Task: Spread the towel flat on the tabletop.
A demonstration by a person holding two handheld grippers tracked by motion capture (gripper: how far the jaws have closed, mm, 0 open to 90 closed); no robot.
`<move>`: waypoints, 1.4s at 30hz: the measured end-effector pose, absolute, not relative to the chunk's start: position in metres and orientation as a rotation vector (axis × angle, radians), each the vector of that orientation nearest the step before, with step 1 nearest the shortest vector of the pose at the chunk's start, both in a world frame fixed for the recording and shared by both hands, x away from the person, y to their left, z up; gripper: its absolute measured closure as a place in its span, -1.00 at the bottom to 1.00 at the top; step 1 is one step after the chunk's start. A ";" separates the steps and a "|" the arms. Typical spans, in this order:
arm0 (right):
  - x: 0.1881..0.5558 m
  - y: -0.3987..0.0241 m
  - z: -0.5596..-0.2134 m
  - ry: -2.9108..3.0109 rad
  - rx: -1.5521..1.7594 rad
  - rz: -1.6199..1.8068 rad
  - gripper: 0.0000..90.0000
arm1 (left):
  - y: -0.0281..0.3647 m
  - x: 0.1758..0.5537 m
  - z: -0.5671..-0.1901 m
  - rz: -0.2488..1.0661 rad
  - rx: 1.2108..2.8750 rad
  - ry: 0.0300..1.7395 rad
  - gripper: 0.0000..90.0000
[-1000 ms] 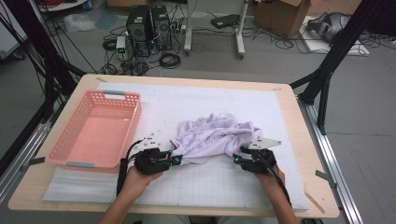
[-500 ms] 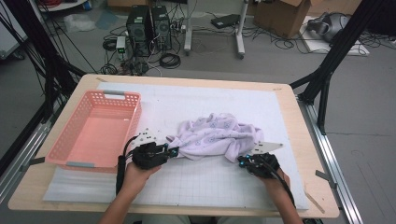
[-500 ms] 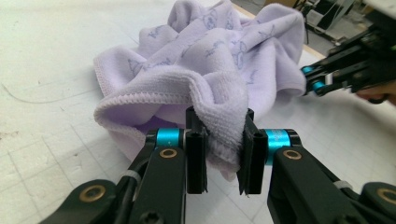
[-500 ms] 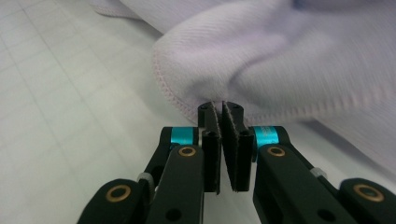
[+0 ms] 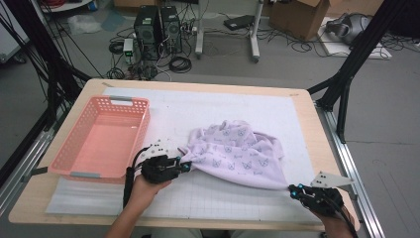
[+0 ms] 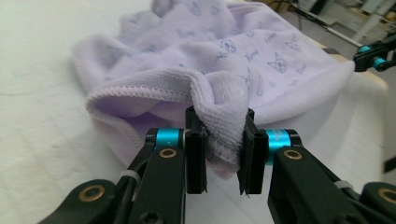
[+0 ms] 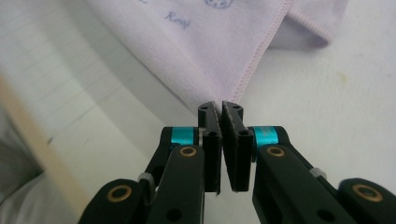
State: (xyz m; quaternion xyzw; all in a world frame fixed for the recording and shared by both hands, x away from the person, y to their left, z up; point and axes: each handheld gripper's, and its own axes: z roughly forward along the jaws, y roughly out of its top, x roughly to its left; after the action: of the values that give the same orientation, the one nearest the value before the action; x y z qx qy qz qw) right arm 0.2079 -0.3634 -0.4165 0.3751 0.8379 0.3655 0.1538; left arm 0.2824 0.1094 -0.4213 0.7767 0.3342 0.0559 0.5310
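On the worktop [image 5: 307, 109] we see a lilac towel [image 5: 237, 153] with small cat-face prints, lying on the white grid mat [image 5: 198, 196] right of centre, bunched at its middle and drawn out toward both hands. We have the left claw [image 5: 185, 166] at the towel's left end, jaws pinching a thick fold of the terry cloth between the pads; the left gripper view shows the fold [image 6: 224, 130] squeezed between them. We have the right claw [image 5: 293, 190] near the front right corner of the worktop, jaws pressed together on the thin hemmed corner [image 7: 219, 100] of the towel, having just been closing on it. Towel edge runs taut from that corner up to the bunched part. Pink plastic basket [image 5: 84, 163] sits at the left of the worktop, just beside the left hand [image 5: 143, 186], apart from the towel.
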 end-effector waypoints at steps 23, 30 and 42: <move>0.316 -0.293 -0.410 2.223 1.094 1.131 0.27 | 0.110 0.338 -0.422 0.383 1.812 1.019 -0.12; 0.363 -0.268 -0.422 2.281 1.157 1.003 0.56 | 0.097 0.365 -0.441 0.338 1.889 1.115 -0.17; 0.318 -0.296 -0.414 2.297 1.058 1.101 0.98 | 0.077 0.349 -0.440 0.335 2.010 0.966 0.83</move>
State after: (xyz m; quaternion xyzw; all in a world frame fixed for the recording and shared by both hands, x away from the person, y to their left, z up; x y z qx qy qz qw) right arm 0.3177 -0.2963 -0.4136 0.3764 0.8176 0.3918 0.1907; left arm 0.3494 0.0766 -0.4403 0.8051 0.3869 0.1343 0.4290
